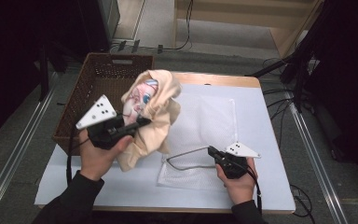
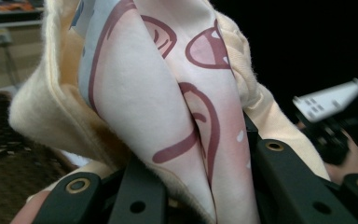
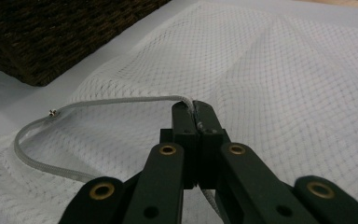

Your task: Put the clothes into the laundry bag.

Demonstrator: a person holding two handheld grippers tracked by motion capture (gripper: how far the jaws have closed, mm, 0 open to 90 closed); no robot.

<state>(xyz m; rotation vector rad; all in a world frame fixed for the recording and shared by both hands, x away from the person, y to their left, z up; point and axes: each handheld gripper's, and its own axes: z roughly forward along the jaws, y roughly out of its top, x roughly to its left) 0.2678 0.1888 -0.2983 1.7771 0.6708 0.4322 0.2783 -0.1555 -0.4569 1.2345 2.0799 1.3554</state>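
Above the left part of the worktop (image 1: 270, 186), the left tongs (image 1: 142, 122) hold a cream garment (image 1: 156, 116) with a pink and blue cartoon print. This garment hangs in the air, bunched, with its top part over the near right corner of the brown wicker basket (image 1: 81, 100) and its lower part reaching down to the white surface. From the left gripper view, the two black jaws stand on both sides of a thick fold of the garment (image 2: 168, 116) and press on it, so the left tongs are clamped on the cloth, not fully together.

On the right side lies a white mesh laundry bag (image 1: 205, 126), flat on the worktop and well spread. A grey cord (image 1: 186, 154) runs along its near opening and makes a raised loop there. The right tongs (image 1: 210, 150) are low, at the near edge of the bag. From the right gripper view, the right tongs (image 3: 196, 114) are together, and the grey cord (image 3: 107, 101) with a bit of the mesh (image 3: 284, 74) is pinched between the tips. The basket stands at the far left, partly off the edge of the worktop, beside the bag and not touching it.
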